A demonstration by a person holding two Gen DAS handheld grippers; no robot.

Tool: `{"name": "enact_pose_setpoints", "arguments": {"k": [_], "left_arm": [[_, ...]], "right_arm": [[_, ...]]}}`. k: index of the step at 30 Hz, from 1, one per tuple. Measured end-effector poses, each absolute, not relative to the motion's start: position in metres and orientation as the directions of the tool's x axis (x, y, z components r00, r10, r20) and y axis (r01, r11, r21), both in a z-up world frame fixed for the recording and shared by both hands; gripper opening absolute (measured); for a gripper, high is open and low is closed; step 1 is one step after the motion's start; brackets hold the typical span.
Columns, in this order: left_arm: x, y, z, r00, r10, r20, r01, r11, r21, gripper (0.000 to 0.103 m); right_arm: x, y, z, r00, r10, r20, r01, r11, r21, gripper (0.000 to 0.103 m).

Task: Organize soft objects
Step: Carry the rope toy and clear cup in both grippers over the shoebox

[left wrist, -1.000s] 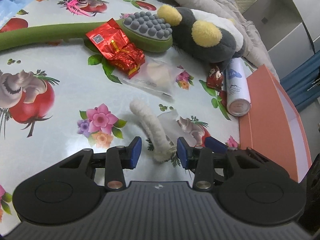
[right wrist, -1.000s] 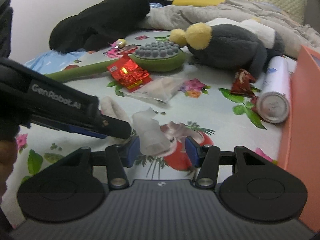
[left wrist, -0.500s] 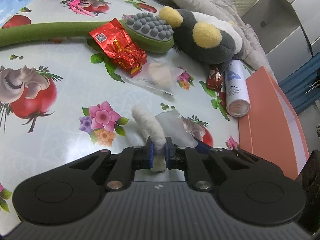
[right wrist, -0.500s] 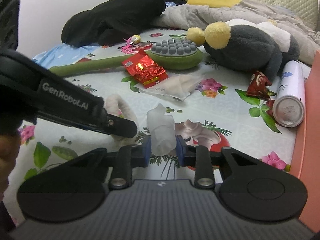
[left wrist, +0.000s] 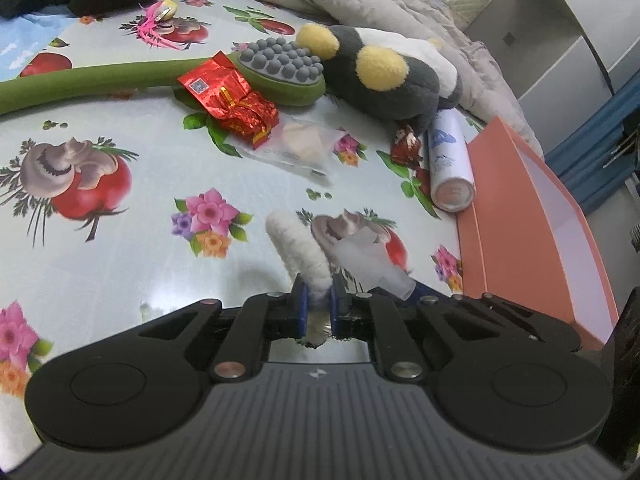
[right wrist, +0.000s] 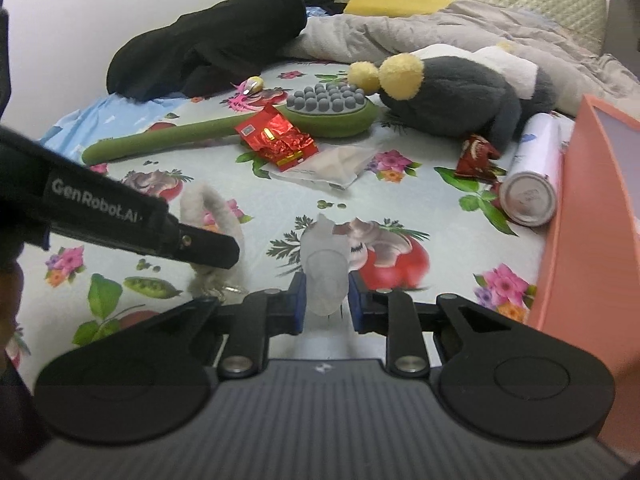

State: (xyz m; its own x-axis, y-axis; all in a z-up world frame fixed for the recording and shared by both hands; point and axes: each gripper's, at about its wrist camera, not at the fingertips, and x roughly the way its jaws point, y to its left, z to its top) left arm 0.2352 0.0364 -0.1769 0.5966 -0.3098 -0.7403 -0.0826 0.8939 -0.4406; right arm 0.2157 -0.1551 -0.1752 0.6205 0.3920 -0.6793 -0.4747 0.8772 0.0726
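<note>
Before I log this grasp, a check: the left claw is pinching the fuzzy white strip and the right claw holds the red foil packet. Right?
Not quite. The right claw has the translucent soft piece between its closing pads; the red foil packet lies by the green massager, as the right wrist view shows. The left claw does pinch the fuzzy white strip.

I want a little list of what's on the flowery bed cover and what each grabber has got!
left gripper: jaws shut on the white fuzzy strip
right gripper: jaws closing on the soft clear piece
surface: flowered cloth
plush toy: grey with yellow pom-poms, lying at the back
massage brush: green, long handle
red foil packet: lies against the brush
spray can: on its side beside the orange box
</note>
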Motion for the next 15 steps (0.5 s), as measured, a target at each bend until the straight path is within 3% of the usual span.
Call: {"name": "enact_pose_setpoints", "arguments": {"k": [15], "left_arm": [[0.190,0.007,-0.145,0.603,-0.298,-0.741,0.000,0.928,-0.373,0.012]], "right_arm": [[0.168,-0.175,-0.139,0.666,0.360,-0.653,-0.428,0.902,0.060,0.024]]}}
